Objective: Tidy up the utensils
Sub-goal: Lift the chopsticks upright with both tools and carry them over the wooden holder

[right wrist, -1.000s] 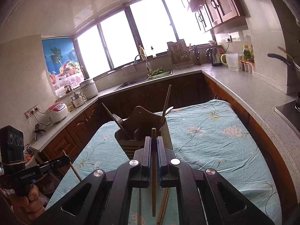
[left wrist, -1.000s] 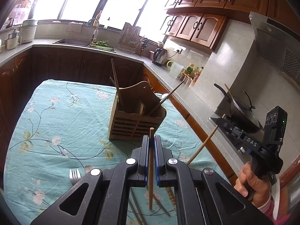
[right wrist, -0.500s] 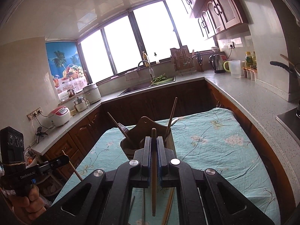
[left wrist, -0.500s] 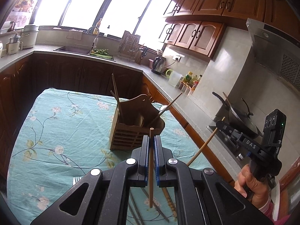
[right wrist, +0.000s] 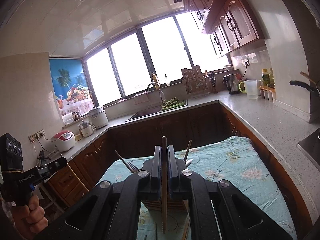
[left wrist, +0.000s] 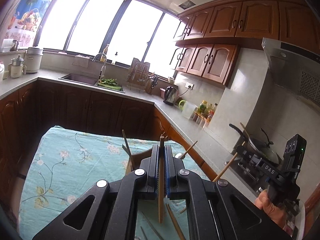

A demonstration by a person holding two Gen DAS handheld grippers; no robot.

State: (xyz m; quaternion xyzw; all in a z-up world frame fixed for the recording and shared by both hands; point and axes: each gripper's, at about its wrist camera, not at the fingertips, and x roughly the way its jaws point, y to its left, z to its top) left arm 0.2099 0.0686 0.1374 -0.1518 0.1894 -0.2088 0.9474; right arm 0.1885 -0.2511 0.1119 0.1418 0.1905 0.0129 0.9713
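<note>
I hold left gripper [left wrist: 160, 150] clamped on chopstick [left wrist: 160, 182], right gripper [right wrist: 164, 152] clamped on second chopstick [right wrist: 164, 190], both above holder [right wrist: 166, 204]. Advice: centre tips over compartment, lower vertically.

"DAS" marks the right tongs [left wrist: 243, 154]; "GenRoboLAI" marks the left tongs [right wrist: 63, 161].

Home kitchen: sink [right wrist: 146, 113], kettle [right wrist: 232, 84], wooden cabinets [left wrist: 212, 62].
</note>
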